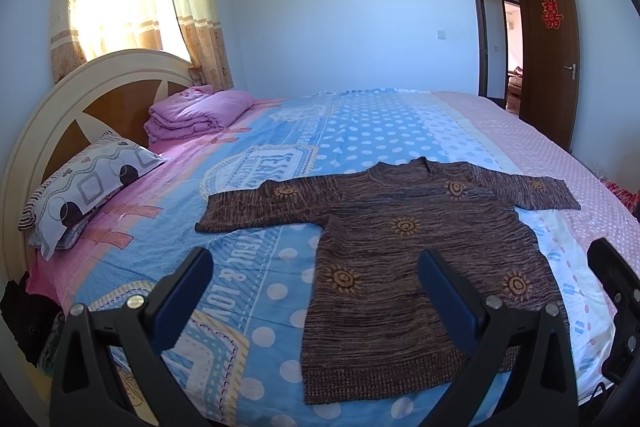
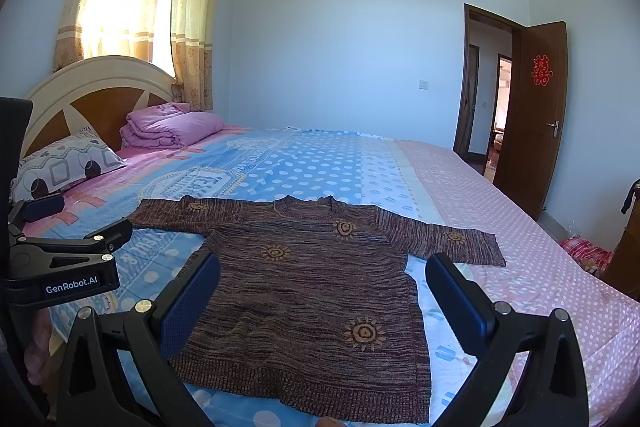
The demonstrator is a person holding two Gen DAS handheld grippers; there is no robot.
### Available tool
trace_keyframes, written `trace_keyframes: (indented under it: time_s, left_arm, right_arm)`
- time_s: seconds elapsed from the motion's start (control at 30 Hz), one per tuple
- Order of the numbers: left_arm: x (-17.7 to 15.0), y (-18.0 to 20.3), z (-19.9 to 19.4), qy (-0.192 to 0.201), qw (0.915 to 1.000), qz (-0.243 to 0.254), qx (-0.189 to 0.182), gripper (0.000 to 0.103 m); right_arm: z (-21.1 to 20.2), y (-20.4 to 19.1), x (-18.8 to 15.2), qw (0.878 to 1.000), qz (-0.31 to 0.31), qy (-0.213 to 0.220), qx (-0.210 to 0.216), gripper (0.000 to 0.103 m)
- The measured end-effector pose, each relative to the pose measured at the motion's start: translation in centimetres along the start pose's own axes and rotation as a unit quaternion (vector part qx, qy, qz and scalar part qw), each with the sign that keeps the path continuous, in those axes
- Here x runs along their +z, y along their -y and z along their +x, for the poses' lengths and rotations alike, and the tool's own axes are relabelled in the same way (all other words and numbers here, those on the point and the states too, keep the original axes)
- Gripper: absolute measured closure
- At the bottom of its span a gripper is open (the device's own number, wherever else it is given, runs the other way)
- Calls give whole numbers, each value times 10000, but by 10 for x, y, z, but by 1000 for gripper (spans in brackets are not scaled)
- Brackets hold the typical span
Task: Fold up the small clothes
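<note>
Above the sweater's hem, the right gripper (image 2: 322,301) hangs with jaws spread and empty; the left gripper (image 1: 316,293) likewise, nearer the sweater's left edge. The sweater (image 2: 308,287) lies flat on the bed (image 2: 520,227), collar away, sleeves outstretched. Its near hem corner is partly hidden behind a finger.

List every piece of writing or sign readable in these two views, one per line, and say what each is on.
"GenRobot.AI": white label on the left hand-held gripper, seen in the right wrist view.
"& LOV": large white letters on the blue bedsheet, cut off at the sweater.
Red double-happiness paper sign: on the brown door.
Badge prints on the bedsheet beyond the sweater: too distorted to read.
Sweater: sun motifs only, no text.
</note>
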State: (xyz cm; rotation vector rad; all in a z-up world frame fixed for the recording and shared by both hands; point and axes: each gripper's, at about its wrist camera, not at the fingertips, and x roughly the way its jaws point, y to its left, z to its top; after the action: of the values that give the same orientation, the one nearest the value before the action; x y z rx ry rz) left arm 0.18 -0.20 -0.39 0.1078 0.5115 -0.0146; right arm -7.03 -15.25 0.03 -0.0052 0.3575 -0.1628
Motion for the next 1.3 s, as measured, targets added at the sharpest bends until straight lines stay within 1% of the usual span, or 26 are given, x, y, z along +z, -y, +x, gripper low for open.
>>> trace_keyframes:
  time_s: [1.3]
  left_arm:
    - [-2, -5, 6, -33, 10000, -34, 44, 0]
  right_arm:
    - [4, 1, -5, 9999, -21, -95, 100, 1]
